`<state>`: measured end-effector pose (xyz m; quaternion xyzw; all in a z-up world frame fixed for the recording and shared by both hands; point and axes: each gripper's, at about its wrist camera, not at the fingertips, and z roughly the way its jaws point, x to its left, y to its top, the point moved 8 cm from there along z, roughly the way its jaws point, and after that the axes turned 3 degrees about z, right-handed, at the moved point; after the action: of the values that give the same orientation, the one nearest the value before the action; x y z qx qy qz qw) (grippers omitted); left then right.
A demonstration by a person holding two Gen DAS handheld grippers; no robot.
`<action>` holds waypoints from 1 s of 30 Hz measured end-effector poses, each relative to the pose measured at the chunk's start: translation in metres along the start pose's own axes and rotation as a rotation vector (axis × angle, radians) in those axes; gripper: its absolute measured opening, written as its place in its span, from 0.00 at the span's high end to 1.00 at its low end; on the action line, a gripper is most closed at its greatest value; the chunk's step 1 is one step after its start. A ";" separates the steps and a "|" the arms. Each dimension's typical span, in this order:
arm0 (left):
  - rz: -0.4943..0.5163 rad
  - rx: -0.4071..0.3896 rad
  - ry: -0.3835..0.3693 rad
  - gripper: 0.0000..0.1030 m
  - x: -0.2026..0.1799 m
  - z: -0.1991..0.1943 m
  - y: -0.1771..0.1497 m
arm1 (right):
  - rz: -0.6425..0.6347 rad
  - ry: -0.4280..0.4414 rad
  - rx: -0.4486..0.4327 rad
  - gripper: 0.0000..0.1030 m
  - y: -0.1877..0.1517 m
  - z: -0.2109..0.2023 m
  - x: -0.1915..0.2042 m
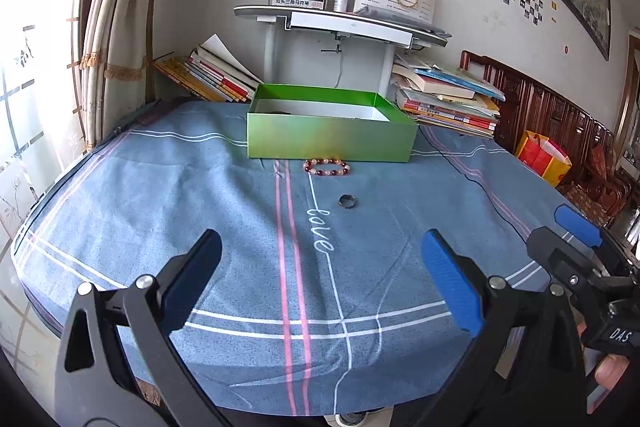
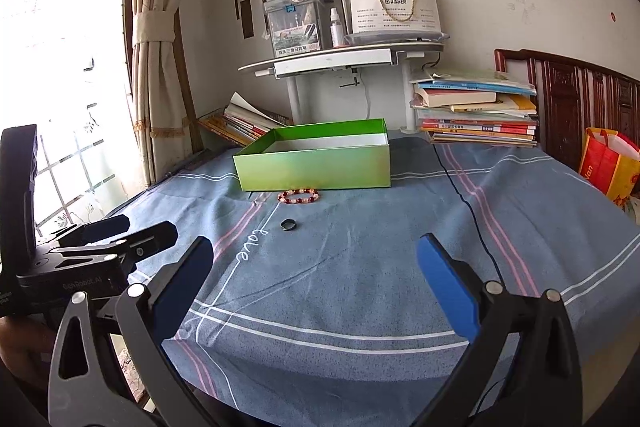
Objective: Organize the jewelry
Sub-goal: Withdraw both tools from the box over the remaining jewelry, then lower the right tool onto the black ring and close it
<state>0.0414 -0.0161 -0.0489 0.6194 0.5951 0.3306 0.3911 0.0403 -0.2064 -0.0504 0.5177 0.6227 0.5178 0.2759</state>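
Observation:
An open green box (image 1: 328, 141) (image 2: 316, 167) stands at the far side of the blue cloth. A red and pale bead bracelet (image 1: 327, 167) (image 2: 299, 196) lies just in front of it. A dark ring (image 1: 347, 201) (image 2: 288, 225) lies a little nearer, beside the word "love". My left gripper (image 1: 320, 287) is open and empty, low over the near cloth. My right gripper (image 2: 316, 287) is open and empty too, at the same distance. The right gripper shows at the right edge of the left wrist view (image 1: 576, 239), the left gripper at the left of the right wrist view (image 2: 116, 235).
A blue cloth (image 1: 200, 195) with white and pink stripes covers the table. Stacks of books (image 1: 448, 99) (image 2: 476, 111) and a white shelf stand (image 1: 340, 23) sit behind the box. A black cable (image 2: 468, 207) runs across the cloth on the right. A curtain and window are left.

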 end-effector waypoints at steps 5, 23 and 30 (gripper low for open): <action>-0.003 -0.002 0.004 0.04 0.006 0.001 0.000 | 0.001 0.016 0.051 0.03 -0.002 0.020 0.002; -0.086 0.018 0.050 0.04 0.056 0.015 -0.001 | -0.201 -0.044 0.527 0.34 -0.028 0.226 0.043; -0.106 0.027 0.055 0.04 0.066 0.024 -0.001 | -0.186 -0.011 0.521 0.54 -0.026 0.230 0.047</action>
<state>0.0665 0.0475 -0.0646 0.5831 0.6418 0.3182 0.3831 0.2189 -0.0779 -0.1377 0.5144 0.7784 0.3098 0.1831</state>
